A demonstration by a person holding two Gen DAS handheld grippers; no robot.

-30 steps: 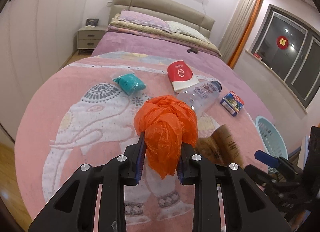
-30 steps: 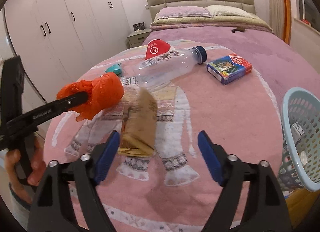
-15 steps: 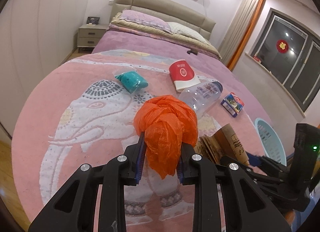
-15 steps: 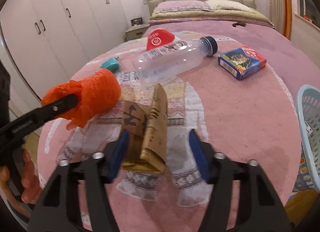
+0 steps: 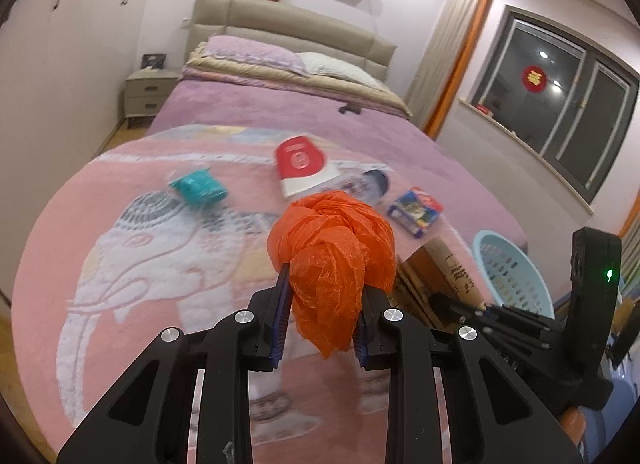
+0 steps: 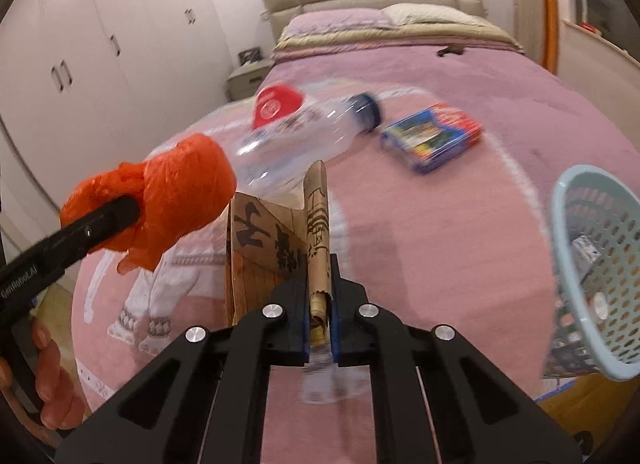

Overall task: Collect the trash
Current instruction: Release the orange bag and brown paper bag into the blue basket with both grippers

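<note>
Left gripper [image 5: 320, 316] pinching an orange plastic bag [image 5: 334, 260] above the pink blanket [image 5: 120, 264], right gripper [image 6: 320, 304] clamped on brown folded paper [image 6: 276, 240], pale blue basket [image 6: 596, 280] at right, bottle [image 6: 296, 140] and carton [image 6: 432, 136] lying farther back

Beige headboard [image 5: 288, 30], white wardrobes [image 6: 100, 52], dark window [image 5: 568, 104], nightstand [image 5: 150, 94]

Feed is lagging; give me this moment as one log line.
left tongs: shut on orange bag | right tongs: shut on brown paper bag | basket: right
</note>
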